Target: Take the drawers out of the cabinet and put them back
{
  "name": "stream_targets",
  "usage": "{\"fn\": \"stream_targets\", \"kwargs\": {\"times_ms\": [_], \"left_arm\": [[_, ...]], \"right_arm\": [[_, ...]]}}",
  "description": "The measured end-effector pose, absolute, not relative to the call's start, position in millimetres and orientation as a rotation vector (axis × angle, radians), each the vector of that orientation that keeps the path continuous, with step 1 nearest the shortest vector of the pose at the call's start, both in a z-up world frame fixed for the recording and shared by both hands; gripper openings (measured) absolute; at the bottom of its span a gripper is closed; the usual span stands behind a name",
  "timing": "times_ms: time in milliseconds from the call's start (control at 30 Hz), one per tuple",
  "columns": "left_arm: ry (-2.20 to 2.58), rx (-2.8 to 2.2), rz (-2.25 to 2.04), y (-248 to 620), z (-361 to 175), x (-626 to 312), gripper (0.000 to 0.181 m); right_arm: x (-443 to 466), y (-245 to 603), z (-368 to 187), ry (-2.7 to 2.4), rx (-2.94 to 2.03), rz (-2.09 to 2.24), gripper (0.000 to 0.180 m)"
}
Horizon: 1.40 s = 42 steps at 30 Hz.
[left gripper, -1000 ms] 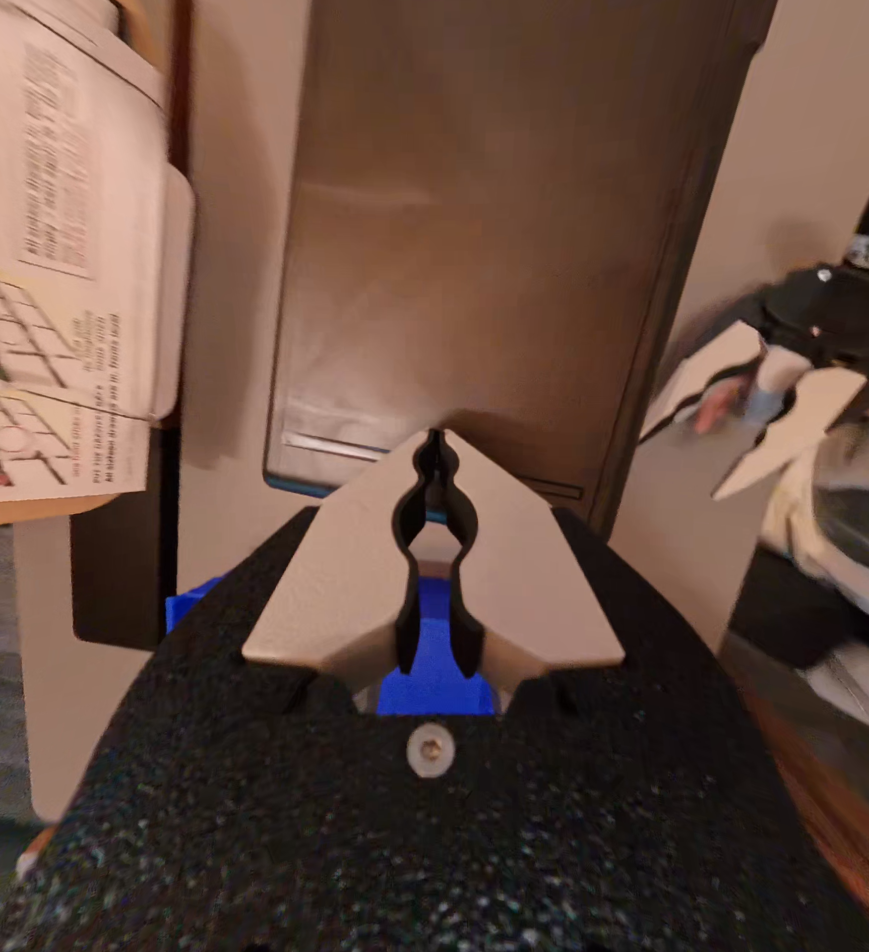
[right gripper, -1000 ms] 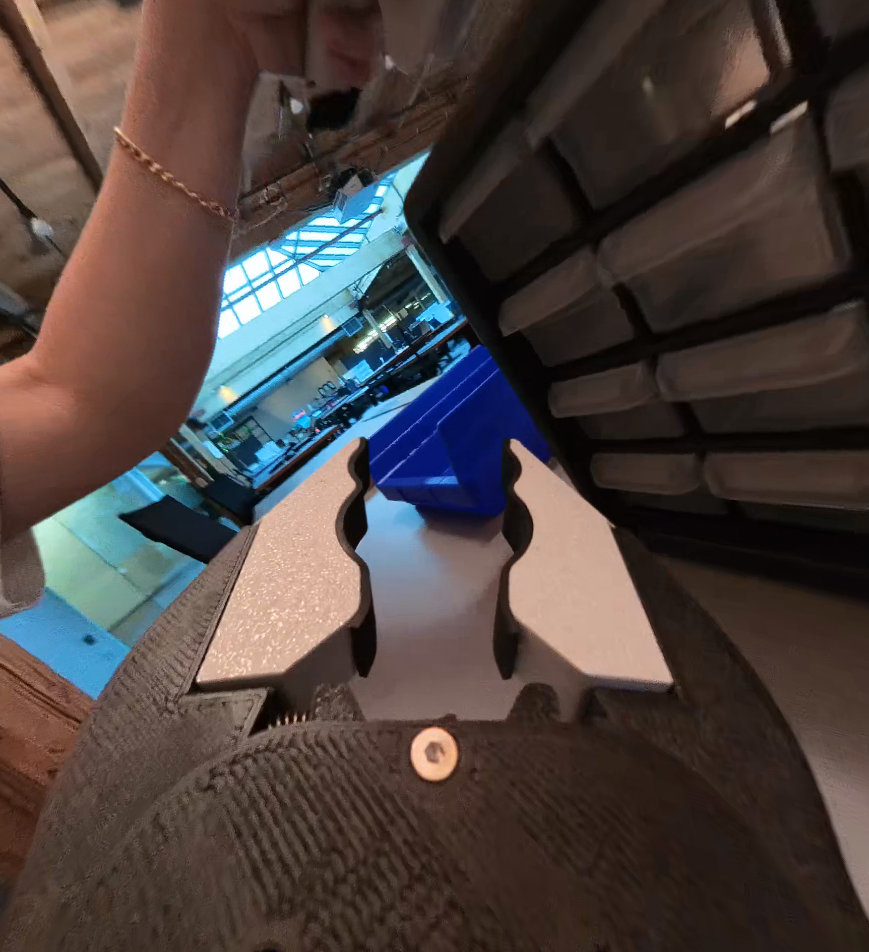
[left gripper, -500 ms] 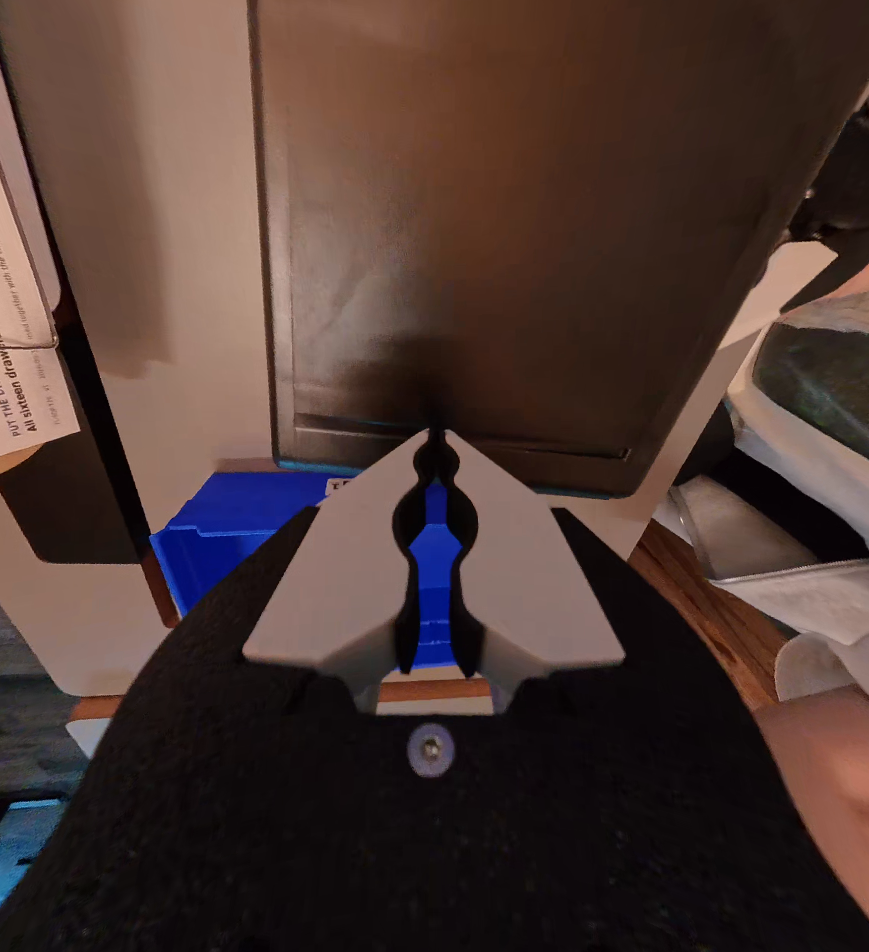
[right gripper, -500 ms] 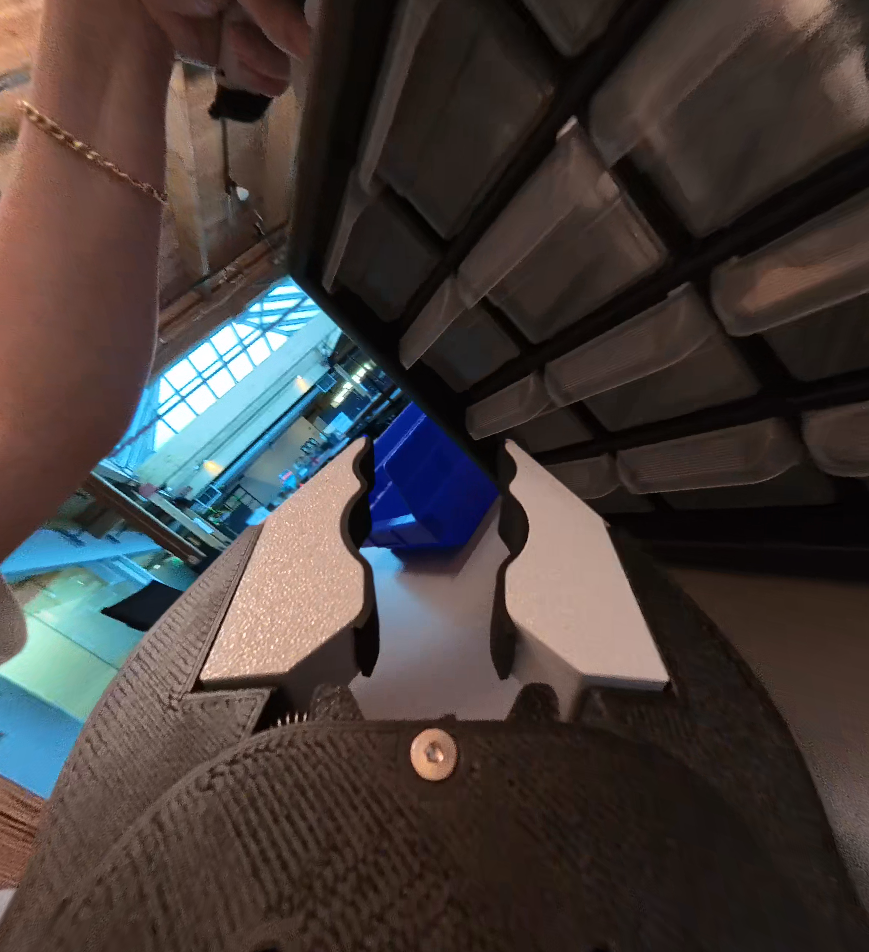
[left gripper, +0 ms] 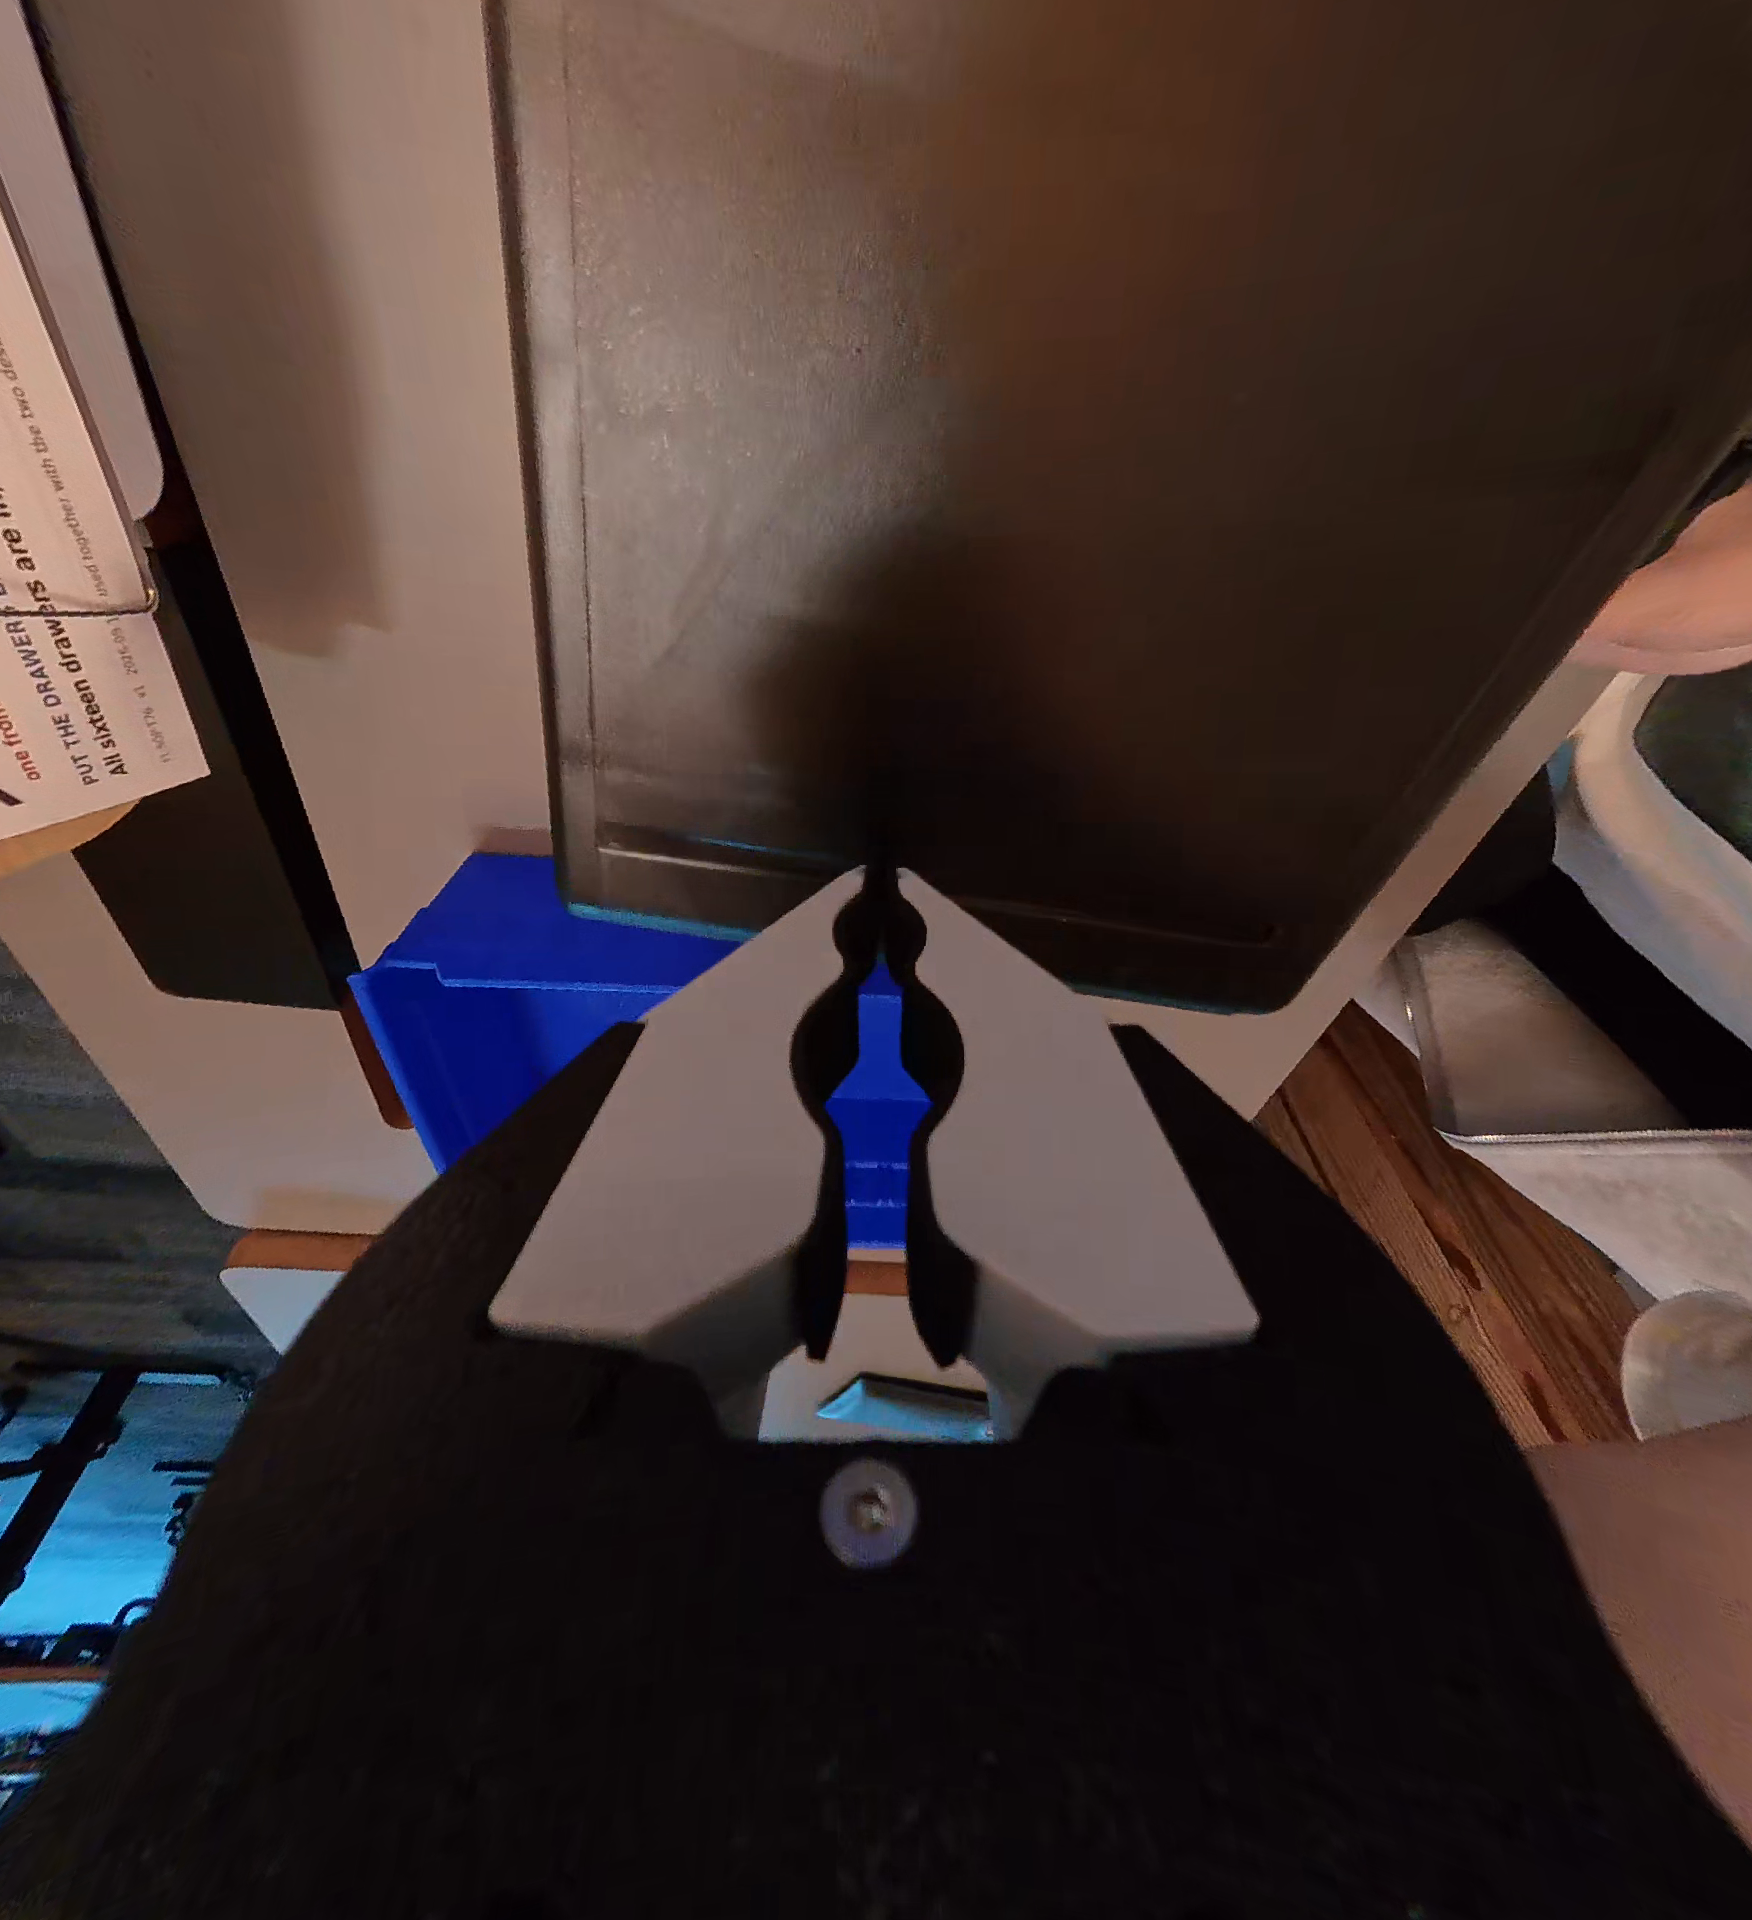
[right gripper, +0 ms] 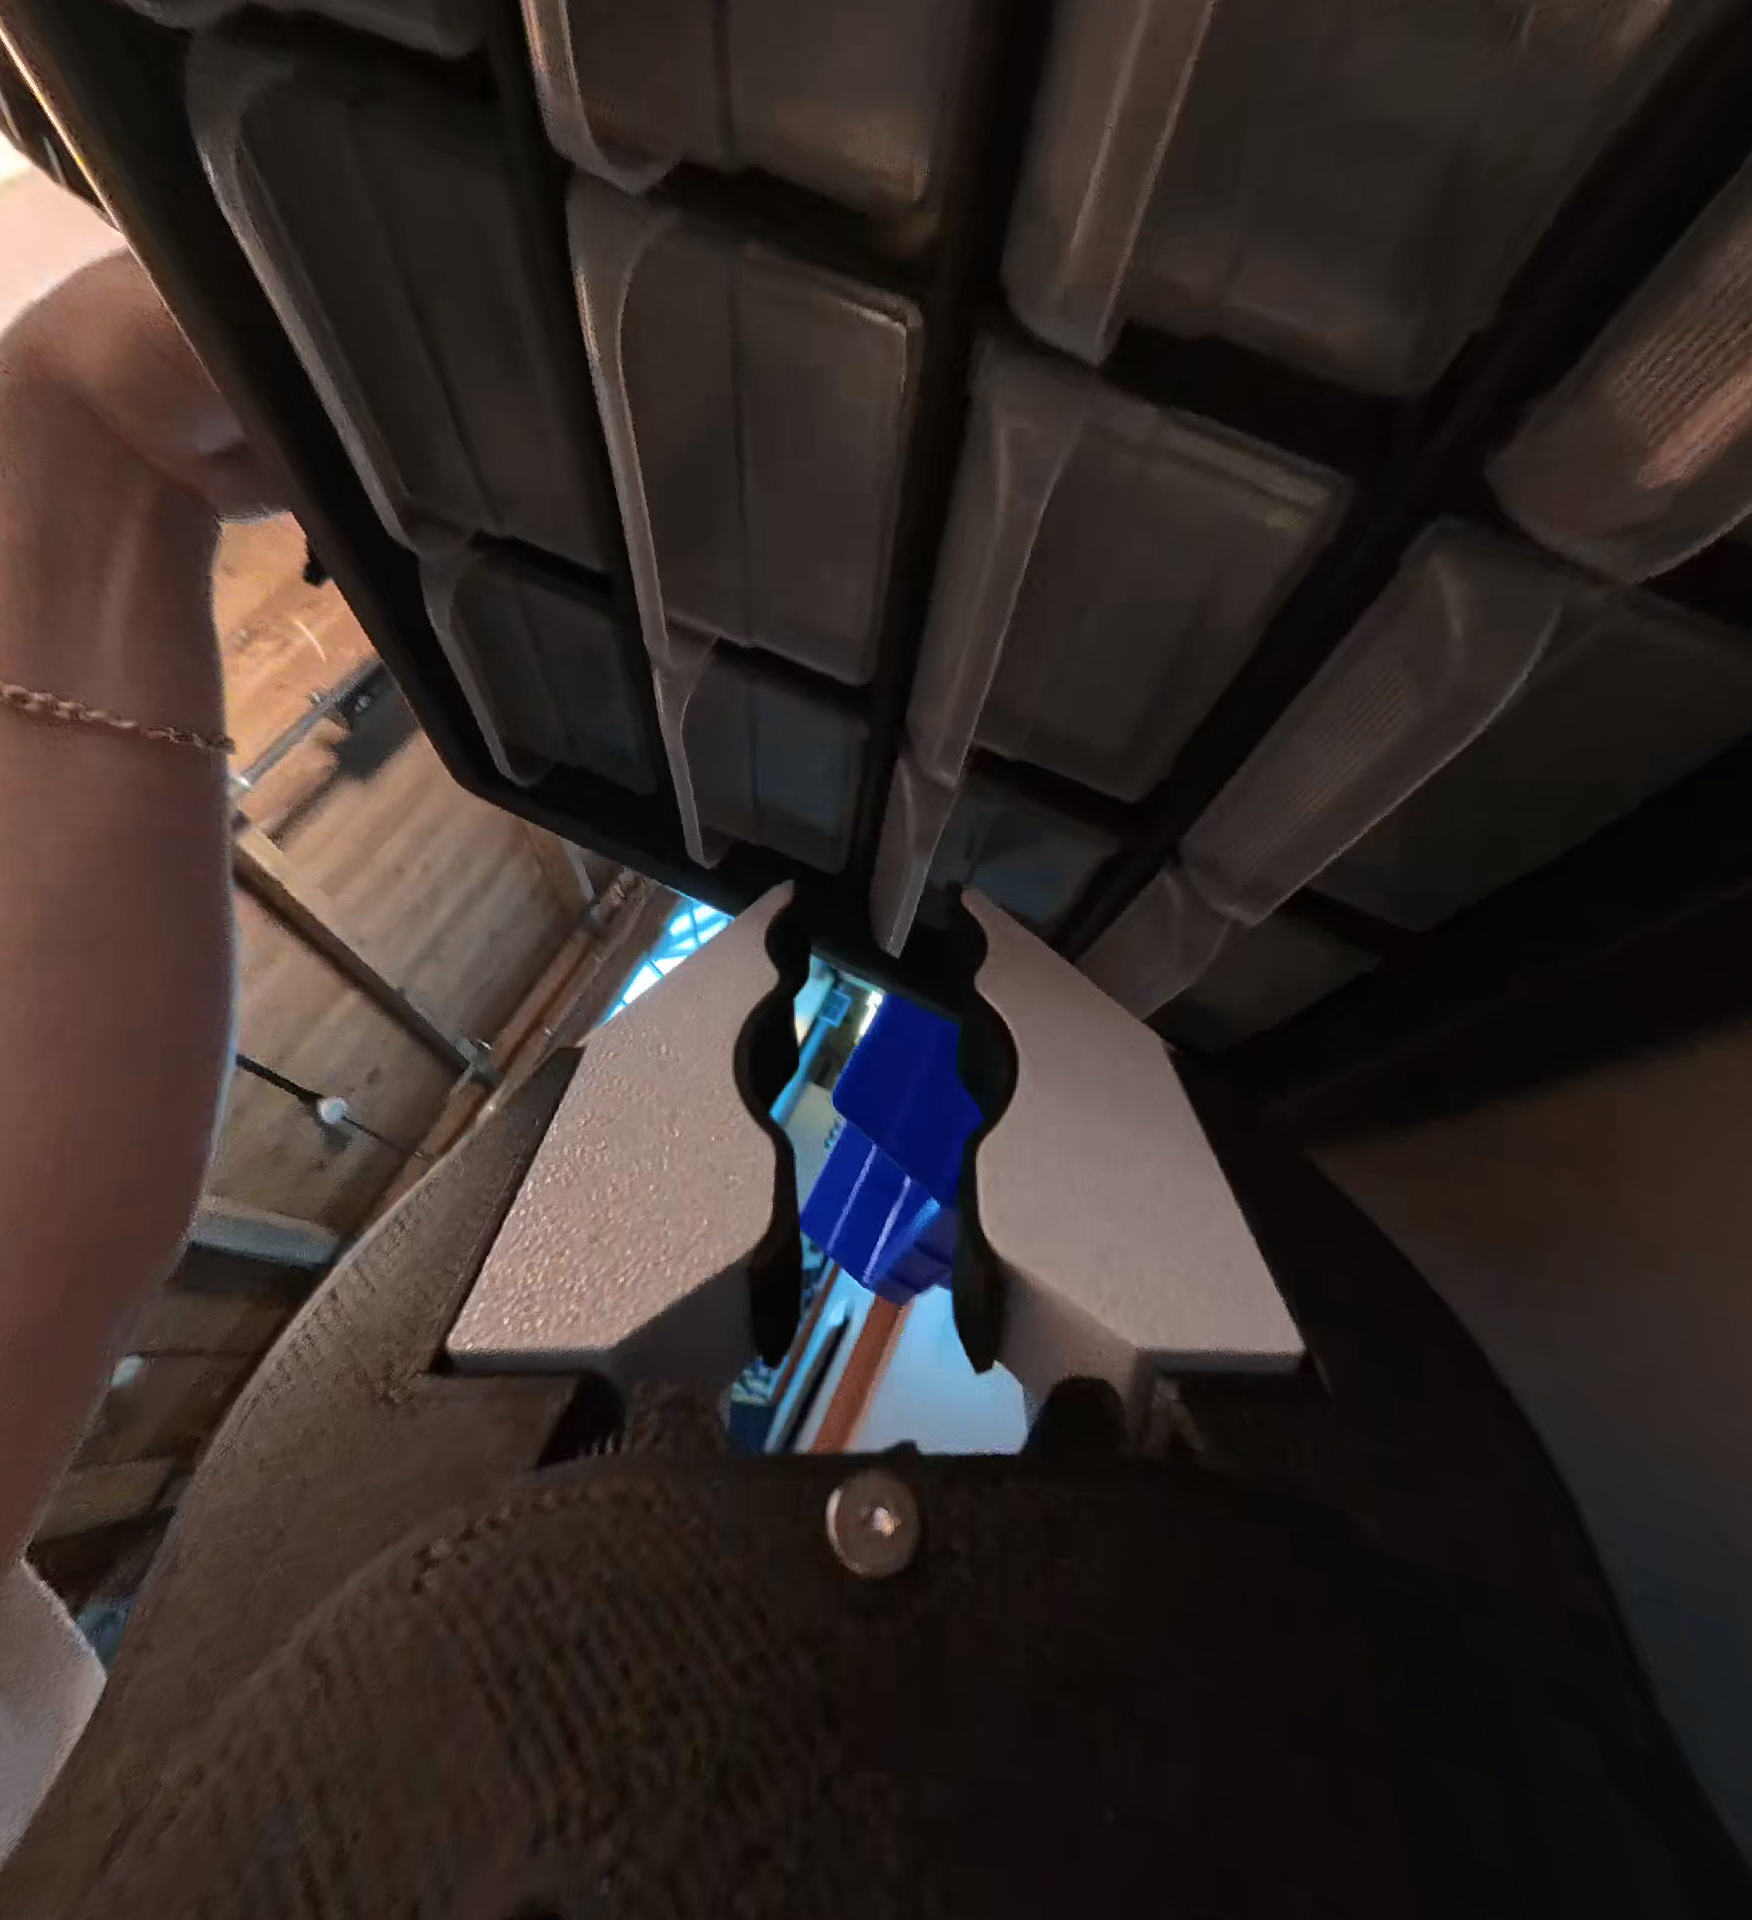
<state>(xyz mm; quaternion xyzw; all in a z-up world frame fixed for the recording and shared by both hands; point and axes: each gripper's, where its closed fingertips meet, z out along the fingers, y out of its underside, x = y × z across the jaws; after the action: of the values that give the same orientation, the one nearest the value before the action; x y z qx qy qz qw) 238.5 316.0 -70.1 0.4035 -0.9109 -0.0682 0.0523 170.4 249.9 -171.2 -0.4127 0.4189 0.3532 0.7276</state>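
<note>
the left tool [left gripper: 880, 883] is pinched almost fully closed, its tips at the near bottom edge of the black cabinet [left gripper: 955, 436]; whether it truly grips that edge i cannot tell. the right tool [right gripper: 877, 914] is partly open, straddling a frame bar and the lip of a clear drawer [right gripper: 1111, 582] at the cabinet's front, not clamped. the drawers all look seated in their slots. past both tools sits a blue bin [left gripper: 498, 1029] on the white tabletop [left gripper: 332, 364], with a printed sheet [left gripper: 10, 520] to the left. risk, as i judge it: the cabinet looks tilted, so a drawer could slide out, or the right tool could close on the frame instead of the lip.
</note>
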Motion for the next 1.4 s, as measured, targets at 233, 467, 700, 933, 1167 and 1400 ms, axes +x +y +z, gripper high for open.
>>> {"fn": "stream_targets", "kwargs": {"times_ms": [233,467,700,933,1167,1400], "left_arm": [[-2.770,1.257,-0.243,315.9,-70.2,238.4,0.000],[-2.810,1.261,-0.317,316.6,-70.3,238.4,0.000],[-2.820,1.266,-0.374,317.0,-70.1,238.2,0.000],[-2.834,1.239,-0.447,317.7,-69.9,238.2,0.000],[-2.835,1.234,-0.454,318.0,-69.8,238.3,0.000],[-2.840,1.235,-0.455,318.2,-69.7,238.2,0.000]], "right_arm": [[179.5,243.0,-167.2,0.958,-0.710,0.840,0.014],[176.2,243.1,-171.0,0.964,-0.699,0.812,0.004],[159.6,231.0,-171.1,0.962,-0.653,0.877,0.002],[141.5,215.2,-170.6,0.971,-0.708,0.817,0.002],[126.2,201.7,-170.5,1.006,-0.806,0.727,0.004],[118.4,197.2,-172.5,1.006,-0.942,0.597,0.006]]}}
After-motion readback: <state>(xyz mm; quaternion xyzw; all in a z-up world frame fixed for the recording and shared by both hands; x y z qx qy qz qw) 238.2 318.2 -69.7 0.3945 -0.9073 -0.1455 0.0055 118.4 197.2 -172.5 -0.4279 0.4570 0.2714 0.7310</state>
